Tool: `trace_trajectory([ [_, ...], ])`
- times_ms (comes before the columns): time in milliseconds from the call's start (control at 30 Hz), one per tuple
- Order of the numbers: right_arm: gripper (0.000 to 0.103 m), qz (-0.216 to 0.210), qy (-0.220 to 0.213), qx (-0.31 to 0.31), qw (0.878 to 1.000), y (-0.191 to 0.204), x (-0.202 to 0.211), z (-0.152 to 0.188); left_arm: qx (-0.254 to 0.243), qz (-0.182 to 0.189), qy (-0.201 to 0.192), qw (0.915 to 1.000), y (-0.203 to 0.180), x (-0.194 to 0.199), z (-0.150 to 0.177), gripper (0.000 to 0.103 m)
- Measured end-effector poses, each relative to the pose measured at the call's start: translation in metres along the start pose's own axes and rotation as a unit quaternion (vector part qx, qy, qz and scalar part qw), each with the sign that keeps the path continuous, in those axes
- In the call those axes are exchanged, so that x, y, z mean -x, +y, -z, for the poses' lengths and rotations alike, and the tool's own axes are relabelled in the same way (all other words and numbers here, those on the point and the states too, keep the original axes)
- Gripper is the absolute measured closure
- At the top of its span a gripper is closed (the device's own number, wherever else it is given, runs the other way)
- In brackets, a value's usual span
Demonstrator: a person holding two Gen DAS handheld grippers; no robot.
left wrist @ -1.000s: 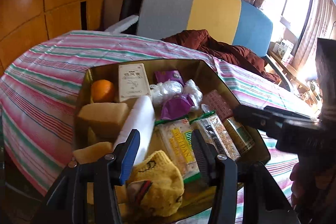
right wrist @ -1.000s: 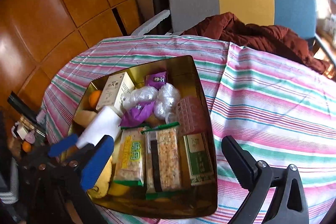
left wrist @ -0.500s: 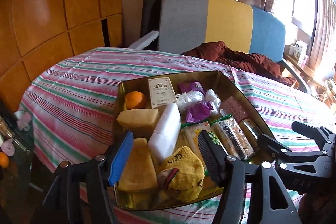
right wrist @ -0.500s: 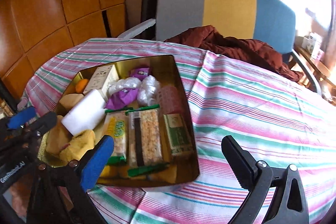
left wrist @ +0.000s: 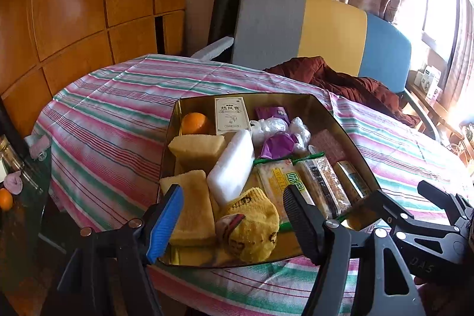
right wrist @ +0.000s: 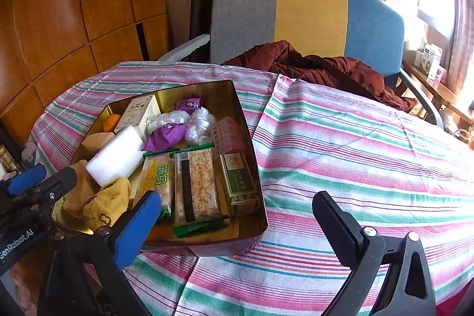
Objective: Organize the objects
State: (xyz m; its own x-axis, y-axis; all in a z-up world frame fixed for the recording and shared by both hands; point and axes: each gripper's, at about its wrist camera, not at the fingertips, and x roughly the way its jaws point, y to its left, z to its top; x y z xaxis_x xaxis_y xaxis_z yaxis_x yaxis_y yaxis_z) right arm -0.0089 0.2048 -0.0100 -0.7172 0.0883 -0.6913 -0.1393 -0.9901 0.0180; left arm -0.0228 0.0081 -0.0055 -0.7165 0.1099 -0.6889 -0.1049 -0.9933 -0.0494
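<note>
A gold tin tray [left wrist: 334, 114] [right wrist: 234, 96] sits on the striped tablecloth, packed with items: an orange [left wrist: 195, 123], a cream box [left wrist: 232, 115], tan sponges [left wrist: 197, 148], a white block [left wrist: 232, 171] [right wrist: 117, 156], purple wrappers [left wrist: 280, 144], snack packets [left wrist: 321, 182] [right wrist: 197, 182], a green box [right wrist: 240, 181] and a yellow sock [left wrist: 251, 222] [right wrist: 106, 203]. My left gripper [left wrist: 234, 219] hangs open above the tray's near edge, over the sock, holding nothing. My right gripper [right wrist: 237, 222] is open too, at the tray's near right corner, empty.
The striped tablecloth [right wrist: 355, 156] spreads bare to the right of the tray. A grey, yellow and blue chair [right wrist: 308, 17] with a dark red garment [right wrist: 311, 67] stands behind the table. Wood panelling [left wrist: 74, 14] fills the left. A low side surface [left wrist: 11, 191] holds another orange.
Both grippers have pulled back and up from the tray, so more of the table shows. Both stayed open and empty. The tray's contents have not moved.
</note>
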Motion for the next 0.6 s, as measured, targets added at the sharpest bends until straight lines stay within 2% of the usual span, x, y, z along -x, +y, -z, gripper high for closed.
trace_trajectory([
  [133,0.000,-0.002,0.000,0.003,1.000,0.003,0.002,0.000,-0.013,-0.012,-0.015,0.9997,-0.004,0.005,0.002,0.033],
  [600,0.000,0.001,0.006,0.013,1.000,0.011,0.000,0.002,-0.026,-0.010,-0.024,0.9993,-0.002,0.007,0.004,0.033],
])
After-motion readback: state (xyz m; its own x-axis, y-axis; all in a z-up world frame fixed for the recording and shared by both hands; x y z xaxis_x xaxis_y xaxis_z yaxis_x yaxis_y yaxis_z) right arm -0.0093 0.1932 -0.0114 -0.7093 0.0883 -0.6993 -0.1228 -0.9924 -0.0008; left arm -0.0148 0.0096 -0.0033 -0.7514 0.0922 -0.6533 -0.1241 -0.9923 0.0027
